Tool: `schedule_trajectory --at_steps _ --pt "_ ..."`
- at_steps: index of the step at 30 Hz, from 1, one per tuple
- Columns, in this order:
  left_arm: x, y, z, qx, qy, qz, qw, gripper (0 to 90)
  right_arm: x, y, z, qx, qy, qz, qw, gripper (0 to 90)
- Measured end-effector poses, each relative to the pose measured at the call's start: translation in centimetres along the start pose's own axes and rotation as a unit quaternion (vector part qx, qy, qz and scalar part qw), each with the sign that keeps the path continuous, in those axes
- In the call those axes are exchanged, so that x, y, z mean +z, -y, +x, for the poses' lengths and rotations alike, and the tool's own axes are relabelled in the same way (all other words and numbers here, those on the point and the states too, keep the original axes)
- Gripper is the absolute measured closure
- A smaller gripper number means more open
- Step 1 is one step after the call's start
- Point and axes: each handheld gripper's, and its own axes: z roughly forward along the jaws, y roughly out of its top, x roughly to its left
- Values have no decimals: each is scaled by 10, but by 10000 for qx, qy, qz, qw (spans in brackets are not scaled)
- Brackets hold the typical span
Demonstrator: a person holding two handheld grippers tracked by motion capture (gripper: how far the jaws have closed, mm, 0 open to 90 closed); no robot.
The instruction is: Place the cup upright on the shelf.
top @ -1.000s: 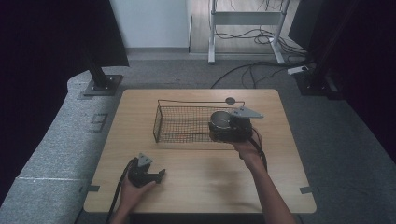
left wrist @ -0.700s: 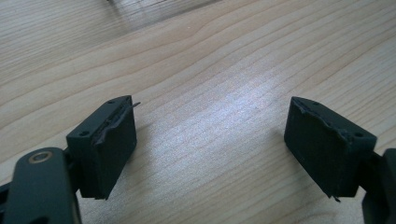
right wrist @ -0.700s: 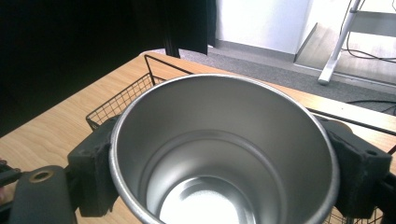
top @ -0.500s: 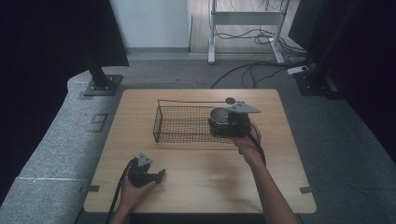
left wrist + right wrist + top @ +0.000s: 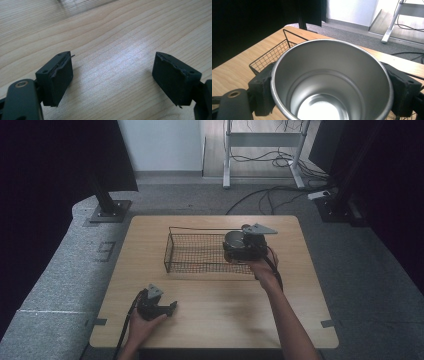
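My left gripper (image 5: 172,307) rests on the table (image 5: 215,320) near its near-left corner, jaws spread wide with nothing but bare wood between them. Farther off, mid-table, stands the wire basket (image 5: 195,252), long side running left to right. At its right end my right gripper (image 5: 329,82) has its jaws pressed against both sides of a steel cup (image 5: 329,82), mouth up and empty, held upright over the basket's right end.

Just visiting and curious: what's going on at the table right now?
Right hand-held gripper shut on steel cup, above wire basket. Left hand-held gripper open, resting on table. Nothing blocking.
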Motion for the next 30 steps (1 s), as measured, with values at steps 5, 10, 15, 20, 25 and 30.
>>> schedule_trajectory --at_steps 5,10,15,20,25,30 --pt "0 0 0 0 0 0 10000 169 5 -3 -3 9 37 46 10000 138" --pt "0 0 0 -3 2 0 10000 169 11 -5 -4 13 41 142 9999 138" --pt "0 0 0 -5 4 -2 10000 169 17 -6 -5 19 43 174 9998 137" --pt "0 0 0 -3 6 -2 10000 169 21 -5 -7 59 71 204 9997 138" --pt "0 0 0 -4 5 -2 10000 168 25 -5 -10 90 90 210 9997 137" --pt "0 0 0 -4 9 -5 10000 168 31 -3 -11 107 136 258 9995 138"
